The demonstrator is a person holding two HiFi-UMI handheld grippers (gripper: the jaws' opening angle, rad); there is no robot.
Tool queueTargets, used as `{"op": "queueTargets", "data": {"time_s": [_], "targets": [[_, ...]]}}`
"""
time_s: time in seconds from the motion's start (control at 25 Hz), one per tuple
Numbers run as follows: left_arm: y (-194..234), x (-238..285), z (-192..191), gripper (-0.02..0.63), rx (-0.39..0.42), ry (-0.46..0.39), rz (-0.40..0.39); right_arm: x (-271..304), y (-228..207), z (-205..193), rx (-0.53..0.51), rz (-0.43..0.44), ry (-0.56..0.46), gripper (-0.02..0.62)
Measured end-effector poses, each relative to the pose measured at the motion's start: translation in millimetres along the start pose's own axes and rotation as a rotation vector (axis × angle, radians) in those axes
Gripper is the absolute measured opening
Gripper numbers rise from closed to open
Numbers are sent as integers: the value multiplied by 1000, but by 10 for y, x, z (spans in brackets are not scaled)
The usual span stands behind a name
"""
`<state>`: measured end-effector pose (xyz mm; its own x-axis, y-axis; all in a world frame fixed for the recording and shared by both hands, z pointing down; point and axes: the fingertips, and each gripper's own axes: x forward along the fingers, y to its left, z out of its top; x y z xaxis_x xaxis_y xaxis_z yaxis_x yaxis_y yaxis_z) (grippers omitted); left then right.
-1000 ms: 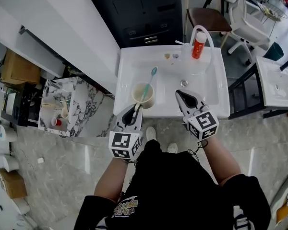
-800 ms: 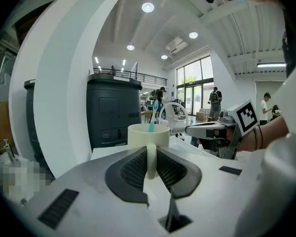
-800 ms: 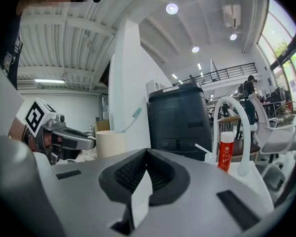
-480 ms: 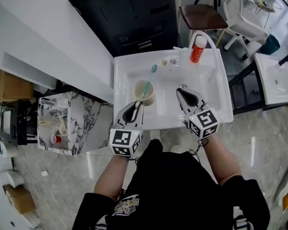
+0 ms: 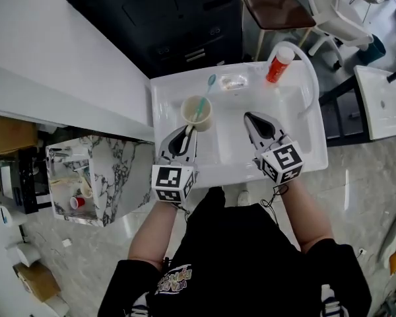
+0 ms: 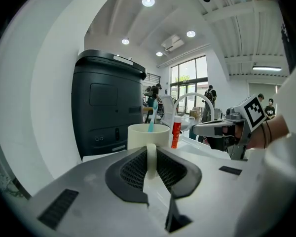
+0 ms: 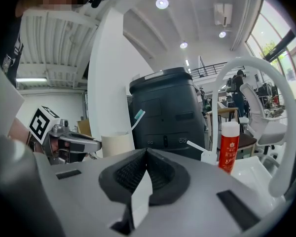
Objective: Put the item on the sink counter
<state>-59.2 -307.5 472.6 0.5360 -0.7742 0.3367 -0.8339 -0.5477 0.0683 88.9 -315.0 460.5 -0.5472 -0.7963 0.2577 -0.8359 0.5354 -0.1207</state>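
A cream cup (image 5: 197,113) with a teal toothbrush (image 5: 206,95) in it is over the left side of the white sink counter (image 5: 164,104). My left gripper (image 5: 187,132) is shut on the cup's handle (image 6: 150,158), which stands upright between the jaws in the left gripper view. Whether the cup rests on the counter I cannot tell. My right gripper (image 5: 249,117) hovers over the basin, shut with nothing in it; its jaws meet in the right gripper view (image 7: 147,153). From there the cup (image 7: 117,143) shows to the left.
A red-and-white tube (image 5: 278,63) stands at the back right of the sink beside the curved white faucet (image 5: 311,78). A small soap dish (image 5: 234,81) lies at the back. A dark cabinet (image 5: 185,18) is behind the sink, a marble side shelf (image 5: 112,170) to the left.
Both grippers have moved forward over the sink. The cup, still held by its handle, has gone with the left gripper toward the back of the counter.
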Motion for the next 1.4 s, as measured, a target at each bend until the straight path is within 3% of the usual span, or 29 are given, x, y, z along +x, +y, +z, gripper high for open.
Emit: {"op": "queueTargets", "data": {"time_s": [0.76,1.4], "targets": [[702,996,-331,44,-16,-31,12,372,-303,-339,65,-78,83,54],[973,1559,-766,46,-28,12,50,344,-444,-561,103,-131,134,54]]}}
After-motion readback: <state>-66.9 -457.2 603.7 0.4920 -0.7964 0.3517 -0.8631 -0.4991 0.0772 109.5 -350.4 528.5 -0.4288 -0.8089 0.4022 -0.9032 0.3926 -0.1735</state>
